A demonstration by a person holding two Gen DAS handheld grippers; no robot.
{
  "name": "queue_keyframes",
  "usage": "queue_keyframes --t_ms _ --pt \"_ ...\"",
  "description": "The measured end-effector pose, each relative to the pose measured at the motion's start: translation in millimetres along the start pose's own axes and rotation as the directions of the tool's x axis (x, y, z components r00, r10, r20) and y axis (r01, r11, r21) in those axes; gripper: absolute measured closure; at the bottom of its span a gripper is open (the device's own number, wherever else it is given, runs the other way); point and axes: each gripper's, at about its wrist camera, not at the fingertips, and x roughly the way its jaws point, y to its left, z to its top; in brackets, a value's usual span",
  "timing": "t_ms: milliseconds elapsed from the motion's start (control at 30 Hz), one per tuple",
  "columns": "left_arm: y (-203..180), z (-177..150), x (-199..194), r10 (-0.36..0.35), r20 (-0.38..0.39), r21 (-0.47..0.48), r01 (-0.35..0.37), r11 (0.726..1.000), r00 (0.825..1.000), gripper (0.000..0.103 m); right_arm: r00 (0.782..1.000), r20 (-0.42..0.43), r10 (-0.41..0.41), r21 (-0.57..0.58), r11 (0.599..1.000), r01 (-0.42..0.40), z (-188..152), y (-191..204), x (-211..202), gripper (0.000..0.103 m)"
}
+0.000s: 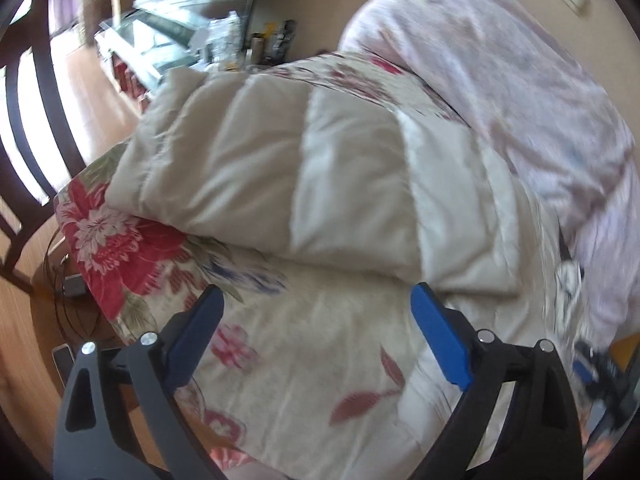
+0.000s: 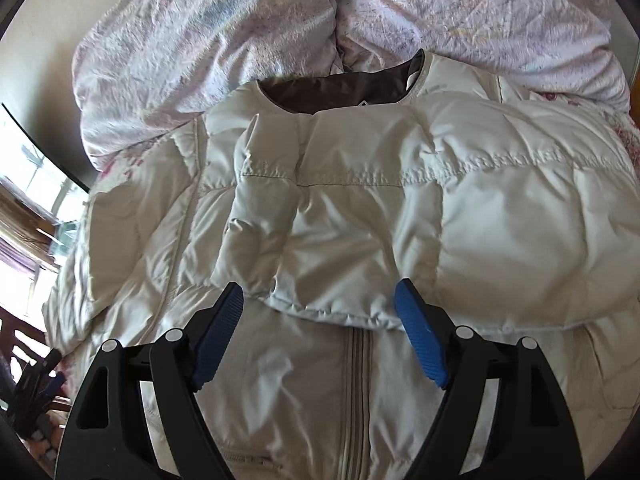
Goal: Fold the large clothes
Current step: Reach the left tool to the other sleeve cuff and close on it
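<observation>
Two hand-held grippers hover over a white puffer jacket (image 2: pixel 352 208) spread on a bed, both with jaws wide apart and holding nothing. The right hand-held gripper (image 2: pixel 320 304) hangs above the jacket's front, where a sleeve (image 2: pixel 520 216) lies folded across the chest and the zipper (image 2: pixel 354 392) runs below. The left hand-held gripper (image 1: pixel 316 304) is over the floral quilt (image 1: pixel 108 248) near the bed's edge, beside the jacket's hem. A crumpled lilac duvet (image 2: pixel 240 20) lies beyond the collar.
</observation>
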Motion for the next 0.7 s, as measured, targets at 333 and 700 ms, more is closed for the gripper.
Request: queue_keyframes --t_ms 333,700 --pt "37 15 12 -0.055 -0.001 -0.234 0.054 0.971 0.998 0.028 0.999 0.019 0.039 0.038 0.999 -0.040 -5 -16 -13 0.023" --pt "85 38 24 -0.093 0.035 -0.440 0.099 0.893 0.995 0.092 0.998 0.024 0.059 0.062 0.996 -0.060 -8 -28 -14 0.023"
